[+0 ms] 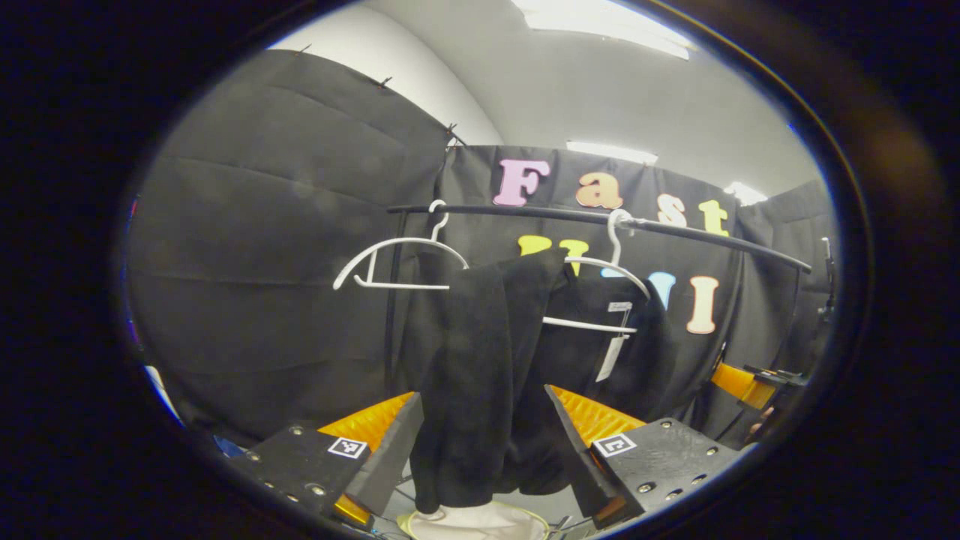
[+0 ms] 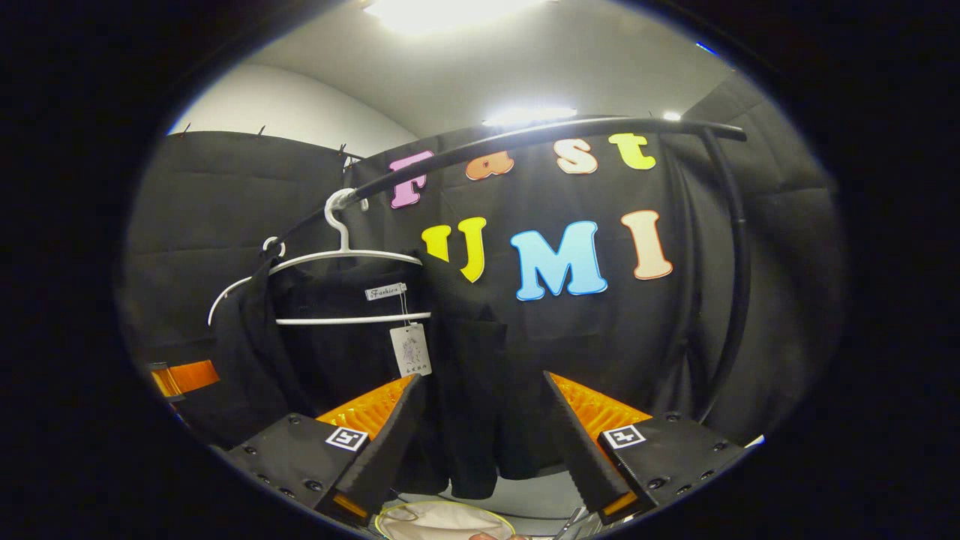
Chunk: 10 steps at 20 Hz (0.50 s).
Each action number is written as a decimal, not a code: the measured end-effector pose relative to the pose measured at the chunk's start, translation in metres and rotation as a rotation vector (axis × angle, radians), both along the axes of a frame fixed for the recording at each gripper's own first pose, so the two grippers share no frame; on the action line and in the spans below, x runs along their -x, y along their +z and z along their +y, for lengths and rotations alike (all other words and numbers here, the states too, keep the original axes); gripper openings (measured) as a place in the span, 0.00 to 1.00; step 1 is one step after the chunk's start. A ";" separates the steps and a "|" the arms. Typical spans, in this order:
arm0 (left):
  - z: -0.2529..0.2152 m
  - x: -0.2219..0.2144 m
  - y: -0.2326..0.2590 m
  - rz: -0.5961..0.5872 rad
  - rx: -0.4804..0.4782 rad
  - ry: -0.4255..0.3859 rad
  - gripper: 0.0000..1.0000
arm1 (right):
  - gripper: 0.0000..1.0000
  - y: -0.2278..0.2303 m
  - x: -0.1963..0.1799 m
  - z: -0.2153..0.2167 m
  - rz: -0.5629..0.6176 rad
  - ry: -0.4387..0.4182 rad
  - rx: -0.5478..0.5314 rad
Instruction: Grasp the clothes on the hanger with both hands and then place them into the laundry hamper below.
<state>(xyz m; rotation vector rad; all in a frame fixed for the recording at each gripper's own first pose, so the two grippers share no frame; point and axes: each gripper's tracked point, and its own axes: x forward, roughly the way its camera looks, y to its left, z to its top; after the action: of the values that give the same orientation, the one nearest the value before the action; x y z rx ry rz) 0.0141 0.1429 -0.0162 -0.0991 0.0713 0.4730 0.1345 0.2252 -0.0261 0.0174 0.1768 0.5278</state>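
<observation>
Both tongs [image 1: 484, 442] [image 2: 480, 442] agape around black garment [image 1: 480, 360] (2 hangers [image 1: 600, 292] on rail [image 1: 585, 217]), hamper [image 1: 472, 521] below.

A bare white hanger [image 1: 394, 259] hangs on the black rail [image 1: 675, 229] under lit ceiling panels [image 1: 607, 30].

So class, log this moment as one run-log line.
left gripper open around garment | right gripper open around garment | garment on hanger | hamper below

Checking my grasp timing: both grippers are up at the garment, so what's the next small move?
Probably close both. The black garment hangs between the open fingers of the left gripper and the right gripper, still draped on the white hanger.
</observation>
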 end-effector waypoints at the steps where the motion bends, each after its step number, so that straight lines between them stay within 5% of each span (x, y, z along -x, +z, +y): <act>1: 0.001 -0.005 -0.001 0.010 -0.006 0.019 0.93 | 0.98 -0.006 -0.011 0.006 0.014 0.019 -0.008; 10: -0.004 -0.063 0.016 -0.053 -0.091 0.147 0.93 | 0.98 -0.045 -0.078 0.053 0.101 0.157 -0.037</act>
<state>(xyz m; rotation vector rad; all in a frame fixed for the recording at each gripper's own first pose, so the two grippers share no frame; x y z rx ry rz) 0.0775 0.1387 -0.0003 -0.0275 -0.0095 0.6189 0.2124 0.2785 -0.0709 0.0669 0.2687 0.6875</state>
